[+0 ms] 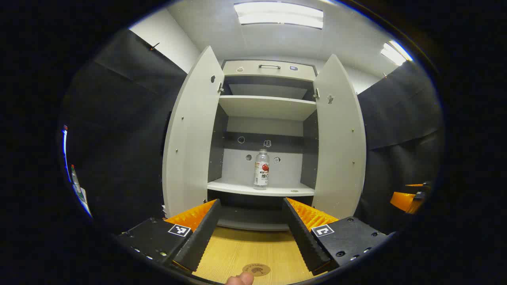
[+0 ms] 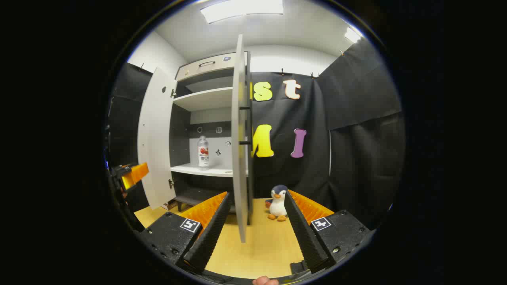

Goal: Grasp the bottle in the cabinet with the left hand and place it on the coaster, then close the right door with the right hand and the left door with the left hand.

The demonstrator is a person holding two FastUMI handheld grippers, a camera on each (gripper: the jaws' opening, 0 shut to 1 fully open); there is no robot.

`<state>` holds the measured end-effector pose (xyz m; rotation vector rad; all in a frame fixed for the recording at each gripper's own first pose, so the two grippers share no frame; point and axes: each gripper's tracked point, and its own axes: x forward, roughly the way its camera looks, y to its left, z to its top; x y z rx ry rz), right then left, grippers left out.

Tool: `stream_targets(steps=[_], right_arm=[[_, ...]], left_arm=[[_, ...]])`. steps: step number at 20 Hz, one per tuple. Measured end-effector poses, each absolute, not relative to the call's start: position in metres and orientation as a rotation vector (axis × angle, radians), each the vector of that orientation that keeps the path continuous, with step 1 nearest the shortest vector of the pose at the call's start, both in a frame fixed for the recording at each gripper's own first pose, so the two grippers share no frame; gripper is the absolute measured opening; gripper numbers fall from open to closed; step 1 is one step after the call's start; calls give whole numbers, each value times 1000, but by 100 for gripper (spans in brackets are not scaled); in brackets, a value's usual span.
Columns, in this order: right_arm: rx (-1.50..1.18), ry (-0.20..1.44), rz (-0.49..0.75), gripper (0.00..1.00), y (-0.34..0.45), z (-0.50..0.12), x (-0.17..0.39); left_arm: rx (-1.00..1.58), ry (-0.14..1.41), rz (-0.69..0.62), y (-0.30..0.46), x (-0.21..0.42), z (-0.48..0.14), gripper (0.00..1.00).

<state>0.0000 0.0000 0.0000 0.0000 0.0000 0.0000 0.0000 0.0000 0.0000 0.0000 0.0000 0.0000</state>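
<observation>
**A:** Two doors, left door point(image 1: 186, 134) and right door point(image 1: 340, 138), both swung wide on the cabinet point(image 1: 265, 71). What's inside?

**B:** Just the bottle point(image 1: 262, 169), upright on the lower shelf point(image 1: 237, 187). Coaster point(image 1: 256, 269) sits bare on the table point(image 1: 237, 249). Left gripper point(image 1: 250, 206) and right gripper point(image 2: 256, 198) both spread apart, gripping nothing. Penguin plush point(image 2: 278, 202) stands beside the right door.

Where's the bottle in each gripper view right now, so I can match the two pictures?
Left gripper view: the bottle stands upright at centre, on the cabinet's lower shelf, between the two open doors.
Right gripper view: the bottle is left of centre, on the same shelf.
Shared landmark: the handle at the cabinet's top.
</observation>
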Motion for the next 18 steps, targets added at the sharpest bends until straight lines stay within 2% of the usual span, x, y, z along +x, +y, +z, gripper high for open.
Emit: stream_targets(steps=[2,18], right_arm=[[4,-3,-11,84,0,0,6],[21,-61,-4,84,41,9,35]], left_arm=[[39,1,7,9,7,-3,95],[50,-57,-12,43,35,-4,95]])
